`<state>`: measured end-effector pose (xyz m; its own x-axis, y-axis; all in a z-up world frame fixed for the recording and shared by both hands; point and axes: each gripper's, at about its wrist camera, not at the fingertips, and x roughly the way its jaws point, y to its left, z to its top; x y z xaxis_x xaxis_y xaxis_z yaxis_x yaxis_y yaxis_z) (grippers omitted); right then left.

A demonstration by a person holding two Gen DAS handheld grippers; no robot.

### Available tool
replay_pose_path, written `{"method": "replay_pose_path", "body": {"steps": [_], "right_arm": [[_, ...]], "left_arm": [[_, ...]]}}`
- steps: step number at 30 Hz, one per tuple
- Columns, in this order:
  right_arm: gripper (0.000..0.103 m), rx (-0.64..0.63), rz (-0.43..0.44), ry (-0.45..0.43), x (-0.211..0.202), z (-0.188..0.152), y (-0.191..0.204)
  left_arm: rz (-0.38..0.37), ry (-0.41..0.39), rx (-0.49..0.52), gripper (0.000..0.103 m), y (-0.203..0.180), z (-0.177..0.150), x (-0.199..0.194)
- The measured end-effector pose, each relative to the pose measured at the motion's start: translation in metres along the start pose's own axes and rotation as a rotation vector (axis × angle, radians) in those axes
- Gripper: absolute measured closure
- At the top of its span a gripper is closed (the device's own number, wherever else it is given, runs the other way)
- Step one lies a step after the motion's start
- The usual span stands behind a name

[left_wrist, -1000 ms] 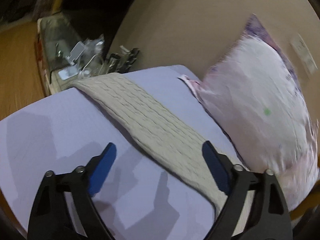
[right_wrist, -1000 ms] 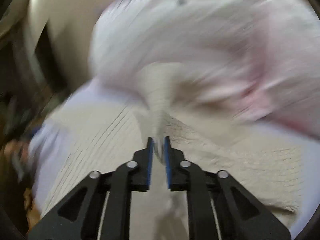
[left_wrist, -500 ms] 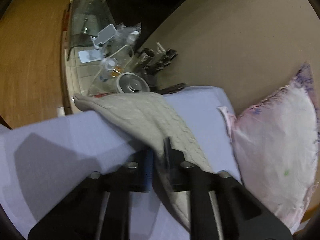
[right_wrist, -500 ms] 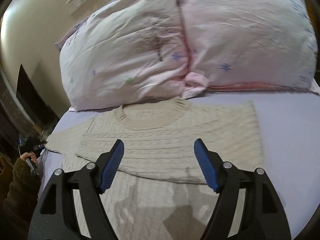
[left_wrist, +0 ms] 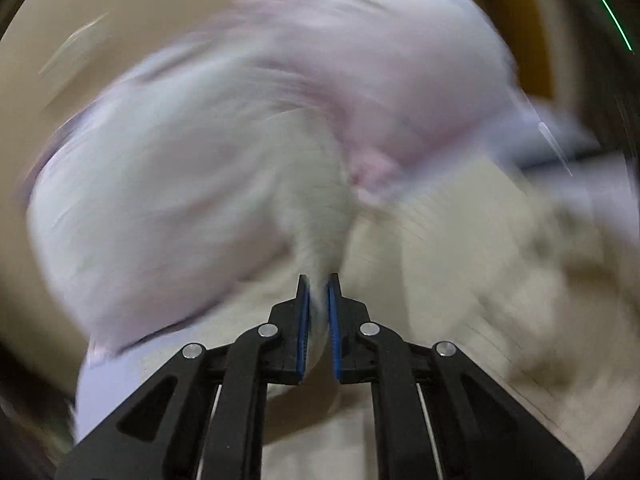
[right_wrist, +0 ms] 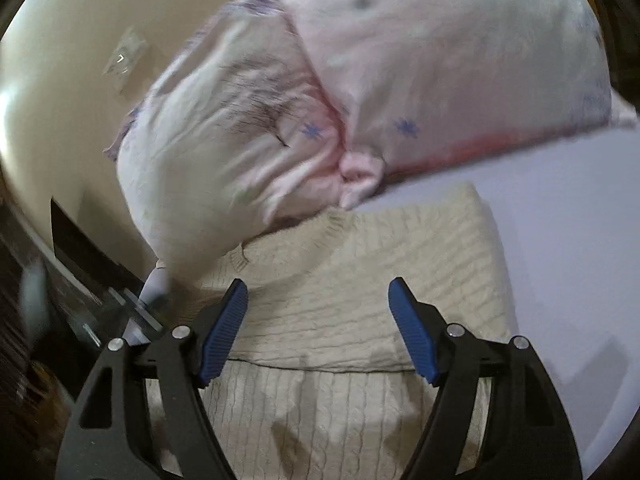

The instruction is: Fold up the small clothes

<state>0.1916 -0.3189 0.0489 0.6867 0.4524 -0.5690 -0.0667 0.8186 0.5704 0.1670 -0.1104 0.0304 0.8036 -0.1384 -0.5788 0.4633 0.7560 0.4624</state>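
Behind my work
Two pink pillows (right_wrist: 360, 92) lean on the far wall (right_wrist: 60, 60), resting on the lilac sheet (right_wrist: 560, 220).

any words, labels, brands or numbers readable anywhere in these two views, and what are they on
No readable text in either view.
Cream cable-knit sweater: no tag or label showing.
Pale pink pillows with small star prints: printed shapes only, no lettering.
White plate on the beige wall: too small and blurred to tell if it bears any marking.
Left wrist view: motion-blurred throughout; nothing legible.
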Motion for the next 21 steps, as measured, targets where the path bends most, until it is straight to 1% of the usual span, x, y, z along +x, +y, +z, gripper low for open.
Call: {"method": "replay_pose_path", "body": {"steps": [2,3,4,5,6,7,8,9,11,12,13,14,15,17,18,19,20,21], "right_arm": [[0.039,0.088,0.025,0.044,0.005,0.002,-0.018],[0.044,0.140,0.045,0.071,0.009,0.003,-0.029],[0.049,0.166,0.050,0.085,0.011,0.004,-0.035],[0.050,0.184,0.037,0.104,0.015,0.005,-0.040],[0.053,0.188,0.012,0.110,0.017,0.004,-0.043],[0.053,0.191,-0.023,0.112,0.018,0.004,-0.045],[0.053,0.193,-0.044,0.110,0.018,0.003,-0.046],[0.054,0.197,-0.052,0.104,0.018,0.002,-0.048],[0.055,0.200,-0.063,0.110,0.023,0.000,-0.049],[0.058,0.186,-0.075,0.120,0.028,0.000,-0.048],[0.066,0.160,-0.084,0.136,0.035,0.000,-0.045],[0.087,0.118,-0.092,0.159,0.048,-0.002,-0.040],[0.091,0.098,-0.099,0.148,0.051,-0.003,-0.039],[0.093,0.069,-0.114,0.094,0.047,-0.002,-0.035],[0.094,0.091,-0.114,0.037,0.035,0.000,-0.039],[0.095,0.113,-0.119,0.016,0.030,0.001,-0.043],[0.095,0.136,-0.140,-0.008,0.023,0.001,-0.049],[0.094,0.135,-0.190,-0.026,0.017,0.001,-0.053]], "left_arm": [[-0.021,0.054,0.112,0.092,-0.039,-0.008,0.015],[-0.017,0.067,0.129,0.090,-0.047,-0.012,0.016],[-0.015,0.061,0.129,0.086,-0.048,-0.015,0.013],[-0.023,0.049,0.112,0.074,-0.043,-0.018,0.006],[-0.038,0.040,0.060,0.065,-0.031,-0.020,-0.003],[-0.048,0.033,0.004,0.049,-0.017,-0.024,-0.011],[-0.064,0.028,-0.051,0.043,-0.001,-0.030,-0.019],[-0.096,0.035,-0.124,0.043,0.018,-0.039,-0.030],[-0.135,0.070,-0.224,0.042,0.039,-0.054,-0.043],[-0.155,0.095,-0.288,0.042,0.054,-0.067,-0.049],[-0.164,0.115,-0.339,0.040,0.066,-0.078,-0.053],[-0.166,0.140,-0.410,0.040,0.082,-0.095,-0.059],[-0.165,0.152,-0.456,0.040,0.091,-0.109,-0.064],[-0.162,0.177,-0.577,0.040,0.112,-0.138,-0.077],[-0.182,0.186,-0.668,0.040,0.125,-0.155,-0.084],[-0.210,0.190,-0.753,0.039,0.136,-0.171,-0.091],[-0.230,0.189,-0.804,0.039,0.142,-0.183,-0.096],[-0.251,0.186,-0.865,0.038,0.146,-0.197,-0.105]]}}
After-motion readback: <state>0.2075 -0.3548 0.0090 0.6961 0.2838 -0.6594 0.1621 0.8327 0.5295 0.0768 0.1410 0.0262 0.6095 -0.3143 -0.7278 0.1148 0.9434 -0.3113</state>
